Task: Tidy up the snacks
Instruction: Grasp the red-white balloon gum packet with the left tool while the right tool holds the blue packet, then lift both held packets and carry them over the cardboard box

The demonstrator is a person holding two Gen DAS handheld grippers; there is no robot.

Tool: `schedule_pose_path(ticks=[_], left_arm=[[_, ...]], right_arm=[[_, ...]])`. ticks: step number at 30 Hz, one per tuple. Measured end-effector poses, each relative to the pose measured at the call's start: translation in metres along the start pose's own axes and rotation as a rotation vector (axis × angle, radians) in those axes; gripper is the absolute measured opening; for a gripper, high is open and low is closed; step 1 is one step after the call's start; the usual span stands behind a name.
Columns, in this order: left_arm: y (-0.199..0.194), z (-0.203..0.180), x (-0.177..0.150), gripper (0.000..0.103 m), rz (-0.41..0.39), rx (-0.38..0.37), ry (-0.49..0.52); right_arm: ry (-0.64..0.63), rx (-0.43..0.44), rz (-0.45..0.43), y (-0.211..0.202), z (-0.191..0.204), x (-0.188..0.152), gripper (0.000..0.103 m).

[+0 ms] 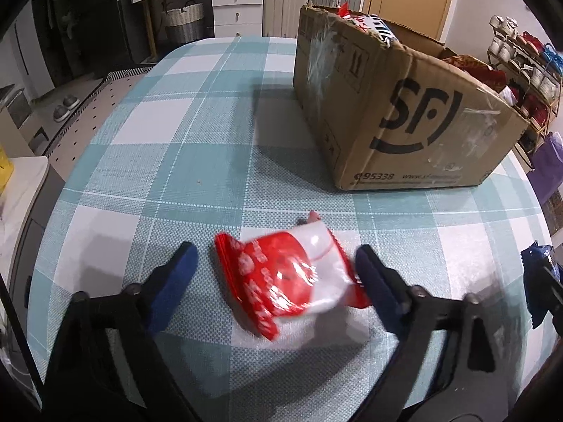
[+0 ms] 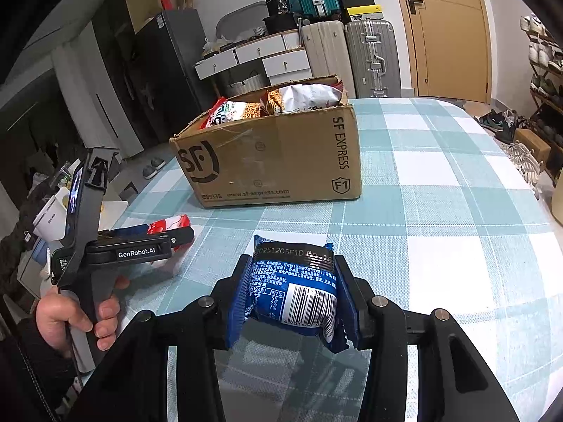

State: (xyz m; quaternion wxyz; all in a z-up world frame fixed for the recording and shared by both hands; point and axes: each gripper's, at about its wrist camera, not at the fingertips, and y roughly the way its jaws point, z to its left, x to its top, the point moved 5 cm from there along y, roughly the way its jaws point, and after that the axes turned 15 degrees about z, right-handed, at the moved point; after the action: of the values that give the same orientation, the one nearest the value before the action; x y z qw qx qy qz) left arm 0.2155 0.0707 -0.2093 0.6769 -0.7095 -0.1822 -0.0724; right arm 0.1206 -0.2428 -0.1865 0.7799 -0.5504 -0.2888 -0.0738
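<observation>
A red and white snack packet (image 1: 292, 277) lies on the checked tablecloth between the fingers of my left gripper (image 1: 276, 267), which is open around it; the right pad (image 1: 369, 274) is close to the packet's edge. The packet also shows in the right wrist view (image 2: 169, 224). My right gripper (image 2: 292, 292) is shut on a blue snack packet (image 2: 295, 299) with a barcode, held above the table. A cardboard SF box (image 1: 397, 112), also in the right wrist view (image 2: 278, 154), stands further back and holds several snack bags (image 2: 281, 100).
The table (image 2: 440, 193) has a teal and white checked cloth. The left gripper's body (image 2: 116, 249) and the hand holding it show at the left of the right wrist view. Suitcases (image 2: 373, 56), drawers and a shoe rack (image 1: 520, 70) stand beyond the table.
</observation>
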Motion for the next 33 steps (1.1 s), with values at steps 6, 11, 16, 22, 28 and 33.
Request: schedule_pose_path(ticks=[6,11,16,22,28,33], left_arm=[[-0.007,0.001,-0.005,0.049,-0.026,-0.038,0.038],[-0.013,0.001,-0.013,0.047,-0.019,-0.087,0.059],[-0.028,-0.001,-0.023,0.047,-0.037,-0.103,0.068],[-0.052,-0.004,-0.034,0.047,-0.066,-0.120,0.080],[-0.082,-0.012,-0.044,0.047,-0.106,-0.143,0.105],[-0.108,-0.023,-0.046,0.047,-0.137,-0.161,0.138]], right_arm=[[0.000,0.005,-0.008,-0.005,0.002,-0.003,0.045],[-0.006,0.003,-0.020,-0.013,0.006,-0.005,0.045],[-0.010,-0.001,-0.037,-0.025,0.012,-0.009,0.045],[-0.017,0.004,-0.057,-0.040,0.020,-0.015,0.045],[-0.006,0.042,-0.085,-0.058,0.029,-0.019,0.045],[-0.025,0.061,-0.116,-0.078,0.043,-0.020,0.045]])
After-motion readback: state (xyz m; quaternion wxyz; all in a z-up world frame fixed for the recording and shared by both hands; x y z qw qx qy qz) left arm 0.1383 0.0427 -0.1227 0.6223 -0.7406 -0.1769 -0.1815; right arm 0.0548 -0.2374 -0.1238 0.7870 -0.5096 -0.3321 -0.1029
